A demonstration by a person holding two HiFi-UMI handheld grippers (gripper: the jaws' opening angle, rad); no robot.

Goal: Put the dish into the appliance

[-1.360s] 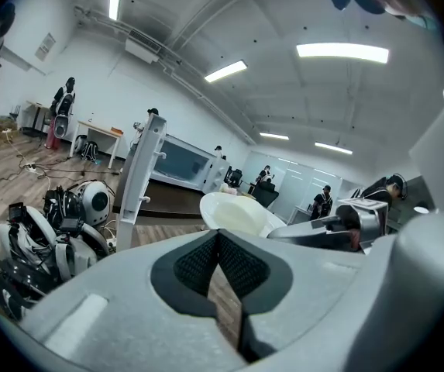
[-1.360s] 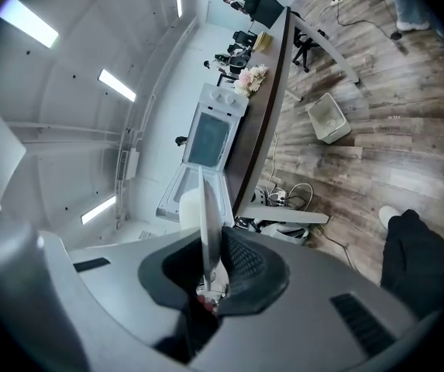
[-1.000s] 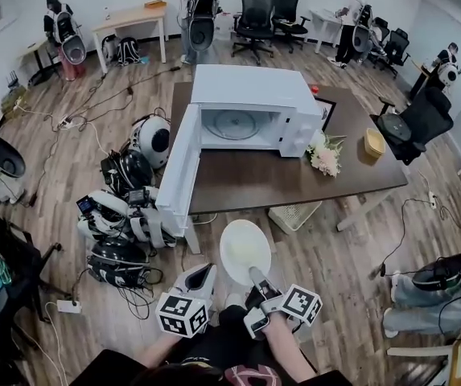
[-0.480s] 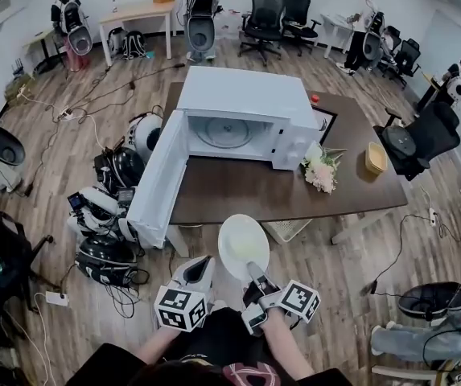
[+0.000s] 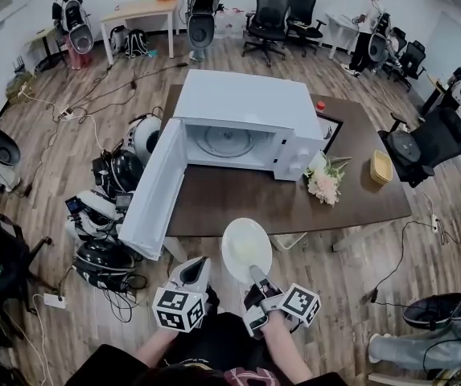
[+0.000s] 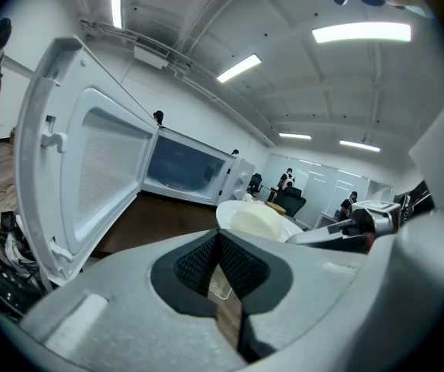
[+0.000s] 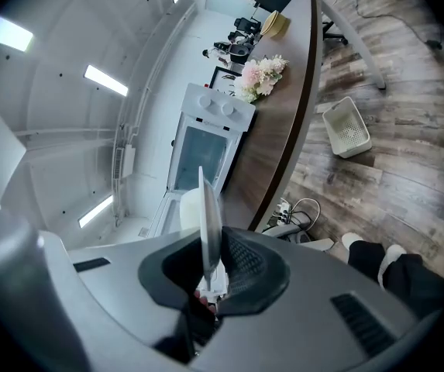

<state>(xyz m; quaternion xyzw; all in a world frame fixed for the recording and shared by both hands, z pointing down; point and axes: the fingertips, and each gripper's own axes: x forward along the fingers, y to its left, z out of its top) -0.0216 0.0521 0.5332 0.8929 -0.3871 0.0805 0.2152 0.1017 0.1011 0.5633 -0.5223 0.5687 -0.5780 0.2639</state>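
A: How is the white plate (image 5: 246,248) held?

B: Its near rim is clamped between the nearly closed right tongs (image 5: 256,273) (the plate is seen edge-on in the right gripper view).

A: Where is it found?

B: In the air, off the near edge of the table (image 5: 294,203), apart from the microwave oven (image 5: 242,103), whose door (image 5: 156,191) is swung wide open.

A: And the left tongs (image 5: 198,265)?

B: Pressed together on nothing, just beside the plate.

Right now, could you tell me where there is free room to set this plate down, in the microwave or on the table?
The microwave cavity is bare, only its turntable inside. The table strip between the open door and the flowers is free too. The flowers and yellow bowl crowd the right end.
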